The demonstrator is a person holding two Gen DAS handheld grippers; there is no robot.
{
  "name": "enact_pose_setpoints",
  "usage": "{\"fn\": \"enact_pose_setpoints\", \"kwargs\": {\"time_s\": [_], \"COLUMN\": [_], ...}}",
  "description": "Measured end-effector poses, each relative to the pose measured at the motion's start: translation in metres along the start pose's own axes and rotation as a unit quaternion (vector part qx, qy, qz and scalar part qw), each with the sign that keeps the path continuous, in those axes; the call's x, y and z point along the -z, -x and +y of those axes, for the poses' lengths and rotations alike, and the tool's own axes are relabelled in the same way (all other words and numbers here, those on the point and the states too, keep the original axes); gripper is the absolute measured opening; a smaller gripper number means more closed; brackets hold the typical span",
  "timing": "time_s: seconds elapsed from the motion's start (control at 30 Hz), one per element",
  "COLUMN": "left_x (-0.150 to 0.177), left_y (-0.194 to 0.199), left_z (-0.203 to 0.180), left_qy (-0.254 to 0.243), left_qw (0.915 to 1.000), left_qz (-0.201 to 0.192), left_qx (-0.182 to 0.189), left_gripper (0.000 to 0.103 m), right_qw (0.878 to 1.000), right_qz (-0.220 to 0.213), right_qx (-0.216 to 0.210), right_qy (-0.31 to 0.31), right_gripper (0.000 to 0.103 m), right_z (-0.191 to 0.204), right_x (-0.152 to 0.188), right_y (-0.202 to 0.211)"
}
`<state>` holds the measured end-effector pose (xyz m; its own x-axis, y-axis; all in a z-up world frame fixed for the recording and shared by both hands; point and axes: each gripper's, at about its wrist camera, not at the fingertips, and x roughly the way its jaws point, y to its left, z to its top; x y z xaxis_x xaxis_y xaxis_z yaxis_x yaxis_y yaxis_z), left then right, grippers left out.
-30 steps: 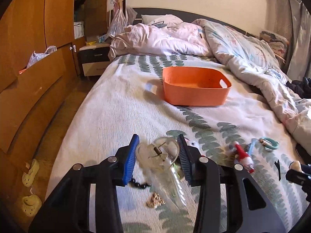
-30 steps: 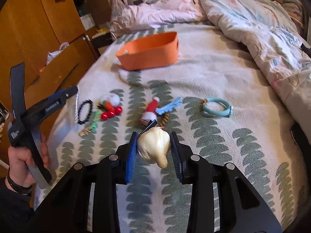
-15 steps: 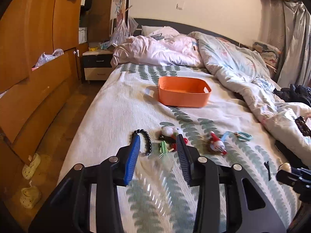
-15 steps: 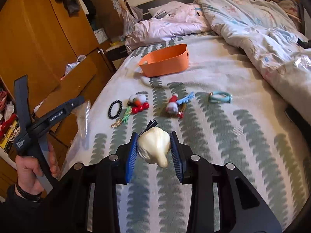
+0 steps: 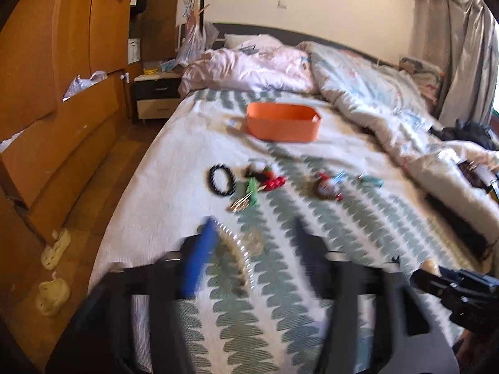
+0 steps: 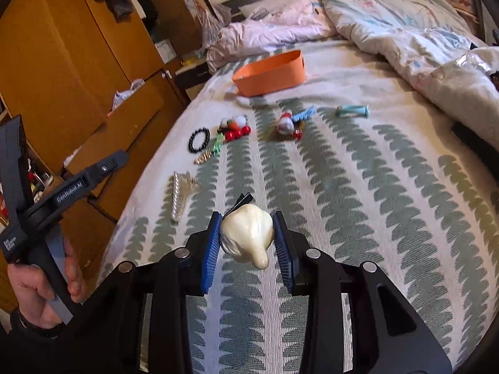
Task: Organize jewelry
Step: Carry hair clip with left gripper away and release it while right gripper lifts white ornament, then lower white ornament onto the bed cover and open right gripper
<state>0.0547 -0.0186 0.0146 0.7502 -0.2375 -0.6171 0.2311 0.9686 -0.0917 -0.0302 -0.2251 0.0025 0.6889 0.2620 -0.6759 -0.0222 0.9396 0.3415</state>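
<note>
R gripper [image 6: 246,243] is clamped on a cream pearly shell-shaped hair clip [image 6: 246,237], blue pads pressing both sides, black prongs poking out at its top left; it hangs above the white bedspread w/ green leaf stripes [image 6: 358,202]. L gripper [image 5: 252,246], blurred in its own view, has jaws opening; a clear plastic clip w/ pearl-bead trim [image 5: 240,249] lies on the spread just beside the blue left pad, pads not pressing it. In the R view that same clear clip [image 6: 179,194] lies flat near the bed's left edge, w/ the L gripper [image 6: 71,187] beside it, gripped by a person's hand [image 6: 43,293]. Further up the bed, in a loose row: black bead bracelet [image 6: 198,139], small gold piece [image 6: 202,158], green item [image 6: 217,146], red-and-white bauble cluster [image 6: 235,127], red-white santa-like trinket [image 6: 287,126] touching a blue piece, teal bangle [image 6: 354,110]. Beyond them sits an orange plastic bin [image 6: 271,68], apart from the row. Rumpled pale duvet [image 6: 405,31] at far right; wooden wardrobe [image 6: 62,46] at left.
</note>
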Motion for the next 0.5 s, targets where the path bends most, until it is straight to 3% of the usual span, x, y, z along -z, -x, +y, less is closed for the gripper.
{"fn": "enact_pose_setpoints", "kwargs": {"time_s": [0.27,0.4,0.5], "left_x": [0.023,0.029,0.031], "left_y": [-0.033,-0.036,-0.037], "left_z": [0.005,0.003,0.003], "left_qy": [-0.006,-0.011,-0.011], "left_qw": [0.9995,0.9994,0.9994], "left_qz": [0.02,0.019,0.02], "left_qx": [-0.024,-0.028,-0.028], "left_gripper": [0.072,0.083,0.084], "right_qw": [0.999,0.999,0.998], "right_qz": [0.03,0.02,0.025], "right_qx": [0.029,0.04,0.046], "right_qy": [-0.004,0.016,0.029], "right_gripper": [0.035,0.035,0.038], "right_z": [-0.01,-0.003,-0.001], "right_x": [-0.001,-0.009,-0.01], "right_y": [-0.046,-0.06,-0.069]}}
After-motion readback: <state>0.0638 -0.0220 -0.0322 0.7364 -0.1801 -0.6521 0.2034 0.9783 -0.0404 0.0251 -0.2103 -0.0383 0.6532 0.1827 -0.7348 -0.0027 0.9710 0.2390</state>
